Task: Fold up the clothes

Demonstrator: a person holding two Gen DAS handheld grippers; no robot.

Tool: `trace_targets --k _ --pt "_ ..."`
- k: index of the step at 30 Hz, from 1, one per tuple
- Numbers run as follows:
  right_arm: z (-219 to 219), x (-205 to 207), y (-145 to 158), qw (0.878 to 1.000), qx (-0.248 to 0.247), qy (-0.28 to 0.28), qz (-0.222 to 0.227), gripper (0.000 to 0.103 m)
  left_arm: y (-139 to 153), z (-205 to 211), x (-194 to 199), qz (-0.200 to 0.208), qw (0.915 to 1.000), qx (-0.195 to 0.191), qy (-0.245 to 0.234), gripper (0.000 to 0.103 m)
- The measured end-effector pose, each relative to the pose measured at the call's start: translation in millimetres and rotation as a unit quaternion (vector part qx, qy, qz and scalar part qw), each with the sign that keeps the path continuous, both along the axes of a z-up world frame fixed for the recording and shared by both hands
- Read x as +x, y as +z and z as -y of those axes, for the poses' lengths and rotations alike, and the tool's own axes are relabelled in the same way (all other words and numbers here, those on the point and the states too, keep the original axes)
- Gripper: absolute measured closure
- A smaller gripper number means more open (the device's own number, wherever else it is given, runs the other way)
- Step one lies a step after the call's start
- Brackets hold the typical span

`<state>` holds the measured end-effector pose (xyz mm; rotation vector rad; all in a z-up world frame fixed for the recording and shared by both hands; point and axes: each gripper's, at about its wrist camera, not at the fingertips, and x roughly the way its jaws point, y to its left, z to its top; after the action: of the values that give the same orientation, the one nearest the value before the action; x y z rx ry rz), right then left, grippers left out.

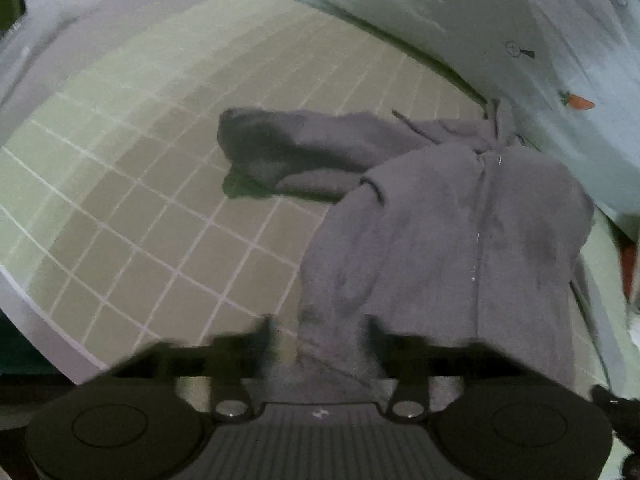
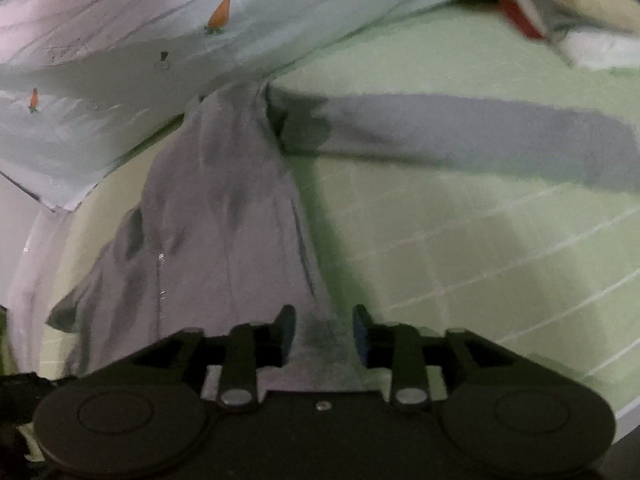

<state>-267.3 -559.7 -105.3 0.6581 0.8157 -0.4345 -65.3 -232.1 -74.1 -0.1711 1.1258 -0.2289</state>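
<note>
A grey jacket (image 1: 460, 240) with a zipper down its front lies crumpled on a green surface with a white grid (image 1: 160, 200); whether this is a desk or a bed cannot be told from the pictures; in the left wrist view the body of the jacket fills the lower right part, and one sleeve (image 1: 304, 148) reaches out to the left over the grid; in the right wrist view the jacket (image 2: 224, 208) runs from the gripper up toward the far edge, and the other sleeve (image 2: 480, 136) stretches far to the right, flat on the green surface. The left gripper (image 1: 318, 340) has its jaws wide apart; the near edge of the jacket lies between the two fingers, but the picture is blurred there and the fingers do not seem to press on the cloth. The right gripper (image 2: 323, 334) has its jaws at a middle width; a fold of the grey cloth sits between the blue pads (image 2: 359, 334), with a small gap visible on each side, so the cloth is not pinched. Behind the jacket a pale sheet with small orange carrots (image 2: 219, 14) printed on it rises like a wall; in the left wrist view the same sheet (image 1: 460, 20) stands at the upper right; at the far right corner of the right wrist view some red and white things (image 2: 520, 16) lie blurred, and I cannot tell what they are.
</note>
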Motion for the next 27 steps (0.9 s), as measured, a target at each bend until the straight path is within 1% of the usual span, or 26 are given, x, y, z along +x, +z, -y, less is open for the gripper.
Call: trace_targets --k 1,3,4,6,8,10,12,14,16,18,19,20,22,23,24,25,27 --pt "5.9 -3.8 1.7 1.0 -0.003 -0.007 0.009 0.051 3.7 4.4 -3.6 0.012 0.9999 0.003 0.001 0.018" --pt "21.1 -8.1 2.0 0.999 -0.004 -0.025 0.02 0.04 6.6 16.5 -7.0 0.02 0.9997 0.013 -0.007 0.017" --pt "30.0 -9.6 1.0 0.999 -0.007 -0.034 0.02 0.038 6.7 23.5 -7.7 0.022 0.9995 0.019 -0.01 0.016" --pt "49.0 -11.5 -2.2 0.999 -0.02 -0.048 0.009 0.037 5.9 38.0 -8.5 0.024 0.9991 0.032 -0.013 0.016" --pt "69.2 -12.2 -6.0 0.997 -0.04 -0.062 -0.004 0.036 5.4 50.0 -9.1 0.027 0.9985 0.047 -0.009 0.013" --pt "93.8 -13.2 -11.9 0.993 -0.068 -0.09 -0.024 0.028 5.6 60.4 -9.7 0.03 0.9977 0.06 -0.003 0.013" --pt "117.0 -16.4 -16.9 0.987 -0.1 -0.121 -0.044 0.024 9.1 66.7 -11.4 0.034 0.9973 0.065 0.006 0.012" --pt "139.9 -19.0 -23.4 0.977 -0.138 -0.148 -0.072 0.02 11.1 71.5 -10.8 0.036 0.9968 0.07 0.015 0.011" --pt "160.5 -21.7 -32.0 0.968 -0.165 -0.162 -0.101 0.018 12.7 76.2 -9.7 0.039 0.9961 0.075 0.024 0.011" --pt "180.1 -24.9 -42.7 0.962 -0.172 -0.169 -0.129 0.018 14.2 80.8 -8.5 0.041 0.9954 0.08 0.033 0.011" --pt "188.8 -28.0 -47.1 0.961 -0.169 -0.174 -0.135 0.017 14.8 83.3 -8.2 0.041 0.9952 0.082 0.036 0.011" --pt "196.0 -33.1 -50.2 0.961 -0.159 -0.182 -0.131 0.013 15.3 86.0 -8.1 0.041 0.995 0.083 0.037 0.011" --pt "206.1 -42.4 -52.5 0.965 -0.134 -0.193 -0.116 0.013 15.5 91.7 -7.2 0.041 0.9945 0.088 0.039 0.011" --pt "207.1 -46.6 -51.5 0.966 -0.131 -0.194 -0.106 0.017 15.5 94.2 -7.1 0.041 0.9942 0.091 0.04 0.011" --pt "206.7 -48.6 -50.1 0.969 -0.13 -0.187 -0.097 0.028 15.4 97.1 -6.5 0.04 0.994 0.093 0.042 0.011" --pt "204.7 -47.6 -48.1 0.972 -0.135 -0.167 -0.093 0.051 15.5 99.8 -5.6 0.04 0.9939 0.094 0.042 0.011" --pt "205.8 -46.3 -44.1 0.98 -0.121 -0.138 -0.081 0.088 16.0 104.4 -3.5 0.039 0.9939 0.094 0.042 0.011"
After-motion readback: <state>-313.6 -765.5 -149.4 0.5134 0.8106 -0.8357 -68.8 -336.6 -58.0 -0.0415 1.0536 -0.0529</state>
